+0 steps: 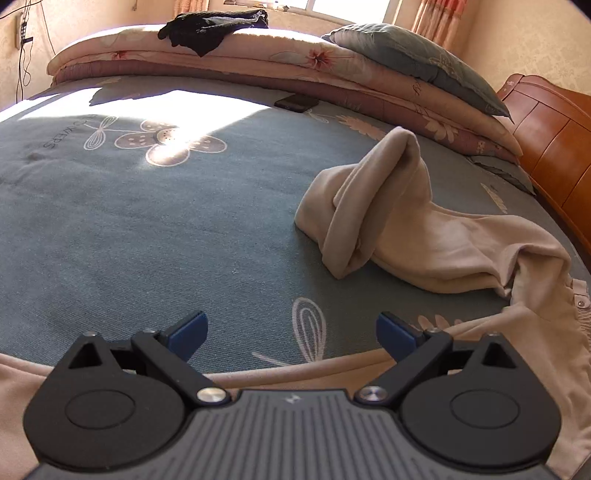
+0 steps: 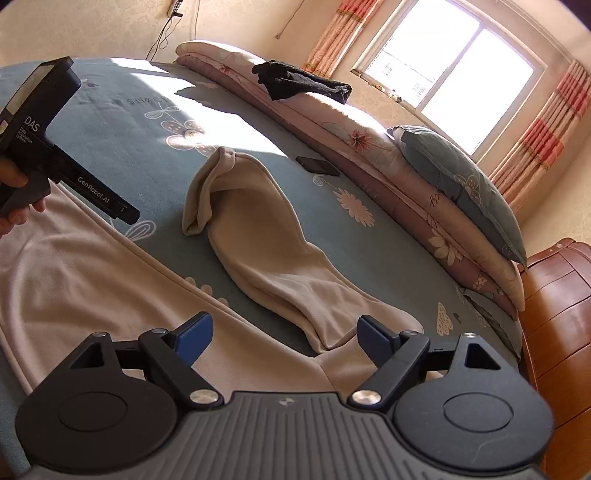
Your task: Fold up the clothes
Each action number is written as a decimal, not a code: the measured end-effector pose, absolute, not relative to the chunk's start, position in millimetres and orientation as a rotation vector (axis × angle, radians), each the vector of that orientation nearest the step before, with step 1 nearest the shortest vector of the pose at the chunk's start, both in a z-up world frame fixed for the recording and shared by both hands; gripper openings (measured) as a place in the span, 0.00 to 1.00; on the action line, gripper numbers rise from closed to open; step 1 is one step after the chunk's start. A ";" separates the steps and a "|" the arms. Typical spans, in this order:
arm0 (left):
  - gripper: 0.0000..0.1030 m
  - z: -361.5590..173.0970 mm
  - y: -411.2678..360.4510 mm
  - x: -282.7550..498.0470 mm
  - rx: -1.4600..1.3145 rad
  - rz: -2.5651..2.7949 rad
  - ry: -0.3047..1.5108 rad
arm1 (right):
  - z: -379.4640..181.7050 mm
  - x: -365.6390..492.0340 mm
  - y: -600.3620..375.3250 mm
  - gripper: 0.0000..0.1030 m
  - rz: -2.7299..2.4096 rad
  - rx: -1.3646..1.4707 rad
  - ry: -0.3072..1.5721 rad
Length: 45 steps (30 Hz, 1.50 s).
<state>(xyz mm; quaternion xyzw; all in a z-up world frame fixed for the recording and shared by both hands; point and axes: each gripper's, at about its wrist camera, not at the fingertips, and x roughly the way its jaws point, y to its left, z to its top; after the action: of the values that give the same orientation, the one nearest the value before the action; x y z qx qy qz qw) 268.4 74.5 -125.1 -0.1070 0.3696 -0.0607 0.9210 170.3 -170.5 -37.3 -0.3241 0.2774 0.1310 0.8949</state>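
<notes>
Beige garment (image 1: 424, 236) beneath both parted hand-held grippers.

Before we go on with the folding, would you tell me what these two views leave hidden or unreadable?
- Beige garment: its near part is cut off by the edge and covered by the right gripper; in the left view the left gripper covers it.
- Phone: too small to read.
- Black cloth on the folded quilt: type unclear, bunched up.

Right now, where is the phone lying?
The phone lies flat on the blue bedsheet, far side in both views, right against the foot of the folded quilts and beyond the raised end of the beige garment.
</notes>
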 end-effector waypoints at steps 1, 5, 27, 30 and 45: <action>0.95 -129.7 72.5 274.3 -0.209 -0.123 0.753 | -42.6 177.9 -163.7 0.86 0.275 -0.738 0.555; 0.95 -152.3 79.5 284.1 -0.223 -0.104 0.691 | -59.8 209.7 -135.3 0.85 0.285 -0.938 0.481; 0.97 -160.5 146.0 294.0 -0.326 0.136 0.632 | -116.2 366.2 -34.8 0.16 0.386 -0.372 0.707; 0.97 -159.9 150.3 294.0 -0.362 0.131 0.628 | -102.0 382.2 -35.9 0.16 0.415 -0.292 0.707; 0.97 -161.9 151.4 297.3 -0.364 0.129 0.629 | -31.4 483.7 -0.8 0.12 0.383 -0.174 0.632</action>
<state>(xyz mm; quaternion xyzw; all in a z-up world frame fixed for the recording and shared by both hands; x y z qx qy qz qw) 297.3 151.4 -161.9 -0.1779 0.3074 0.0632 0.9327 483.7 -0.8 -31.4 -0.0850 0.3086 0.1867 0.9288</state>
